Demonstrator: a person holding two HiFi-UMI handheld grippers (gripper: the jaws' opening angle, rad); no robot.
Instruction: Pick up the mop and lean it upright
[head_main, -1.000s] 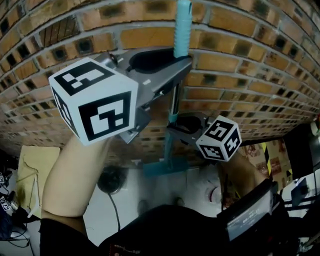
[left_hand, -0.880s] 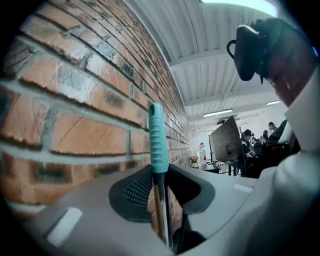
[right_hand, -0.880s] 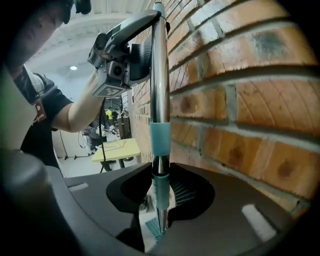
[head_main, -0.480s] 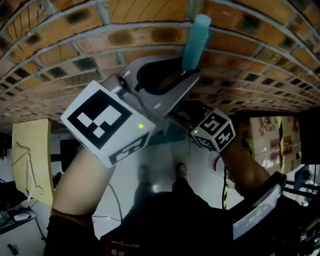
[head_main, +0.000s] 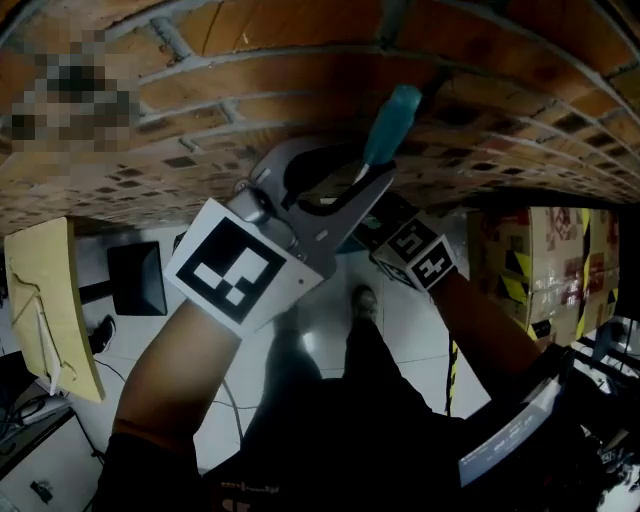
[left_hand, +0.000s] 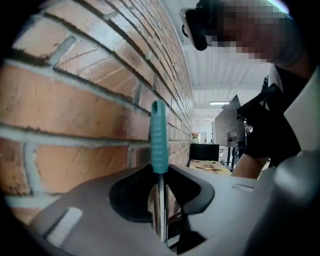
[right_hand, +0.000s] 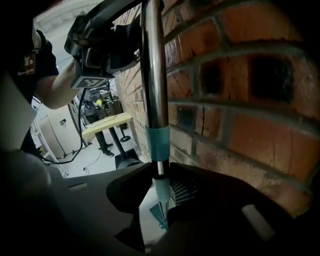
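Teal grip (left_hand: 159, 137): it's capping the top of the mop (right_hand: 153, 75), poking up just above the left gripper (left_hand: 160, 173) and close beside the brick wall (left_hand: 75, 100).
Mop: it's standing near upright along the wall, its steel pole running through both grippers. Whether it's touching the bricks can't be told.
Head (right_hand: 159, 213): teal, showing far below through the right gripper (right_hand: 159, 176).
Left gripper: its jaws are clamping the pole just under the grip.
Right gripper: it's riding lower on the pole, jaws pinching the thin section under a teal collar (right_hand: 158, 142).
Floor (head_main: 405, 325): pale, lying well below both grippers.
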